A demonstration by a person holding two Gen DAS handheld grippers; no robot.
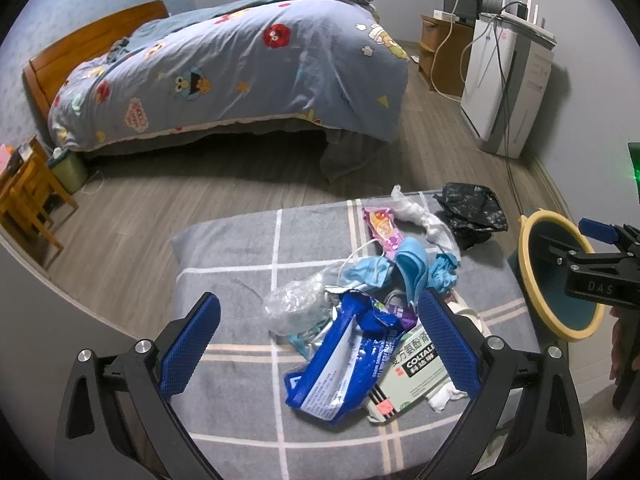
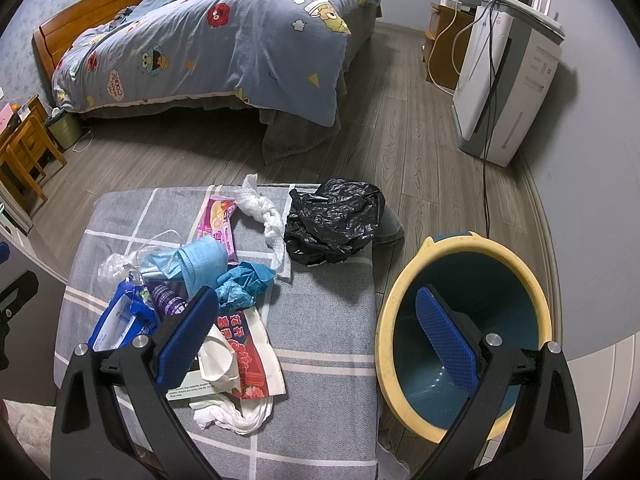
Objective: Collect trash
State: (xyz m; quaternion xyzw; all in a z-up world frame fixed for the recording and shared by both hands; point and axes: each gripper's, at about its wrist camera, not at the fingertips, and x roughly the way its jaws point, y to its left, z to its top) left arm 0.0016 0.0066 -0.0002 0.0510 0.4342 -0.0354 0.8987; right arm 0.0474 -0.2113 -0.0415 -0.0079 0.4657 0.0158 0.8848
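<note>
Surroundings: a bed [image 1: 240, 76] under a cartoon-print duvet, a white air purifier [image 2: 504, 80] with cables by the wall, wooden chairs [image 1: 28, 200] at left.
Surface: a grey plaid cushion [image 2: 320, 340], woven, with pale stripes.
Trash: heaped on the cushion; one crumpled black plastic bag [image 2: 336, 220], one blue face mask [image 2: 200, 260], one glossy blue wrapper [image 1: 340, 352], one medicine box [image 1: 412, 376], twisted white tissue [image 2: 264, 216].
Bin: one round bucket [image 2: 404, 288], yellow rim, teal inside, just beside the cushion.
Left gripper [image 1: 320, 344]: jaws wide, empty, straddling the blue wrapper.
Right gripper [image 2: 320, 336]: jaws wide, empty, one finger over the bucket, the other over the trash.
</note>
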